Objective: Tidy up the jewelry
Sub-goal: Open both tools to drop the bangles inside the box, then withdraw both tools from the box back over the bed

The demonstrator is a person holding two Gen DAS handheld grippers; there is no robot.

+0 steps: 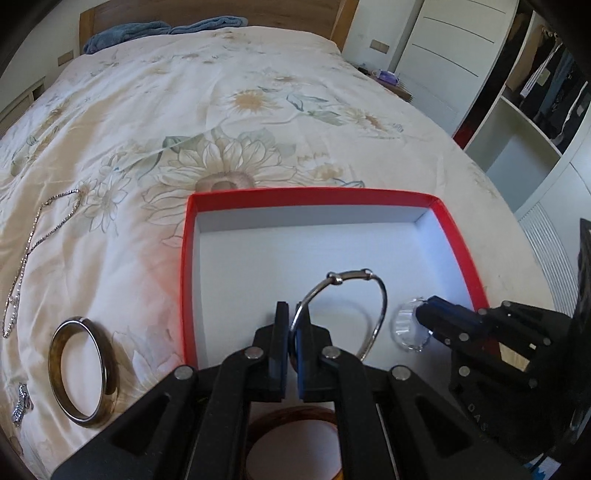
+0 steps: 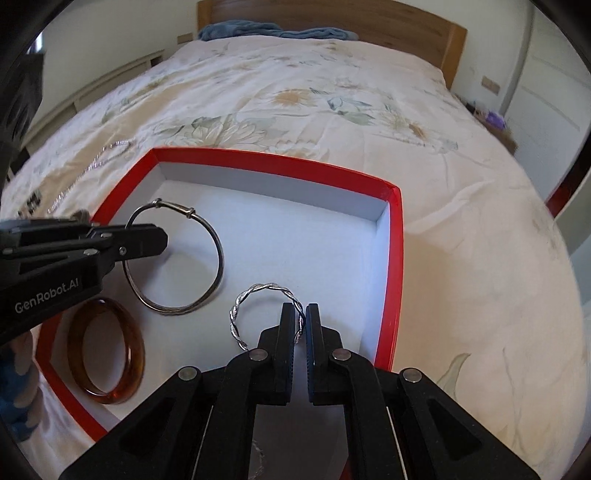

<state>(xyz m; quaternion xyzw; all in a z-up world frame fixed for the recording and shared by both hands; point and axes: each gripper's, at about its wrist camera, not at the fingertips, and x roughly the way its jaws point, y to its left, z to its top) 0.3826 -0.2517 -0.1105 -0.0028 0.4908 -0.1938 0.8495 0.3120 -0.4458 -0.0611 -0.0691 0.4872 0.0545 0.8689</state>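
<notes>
A red box with a white inside lies on the bed; it also shows in the right wrist view. My left gripper is shut on a thin silver bangle and holds it over the box floor; the right wrist view shows this bangle too. My right gripper is shut on a twisted silver bangle inside the box; in the left wrist view it appears at the right. An amber bangle lies in the box.
On the floral bedspread left of the box lie a wide gold-brown bangle, a silver chain necklace and a small sparkly piece. Blue towels lie at the headboard. A wardrobe stands to the right.
</notes>
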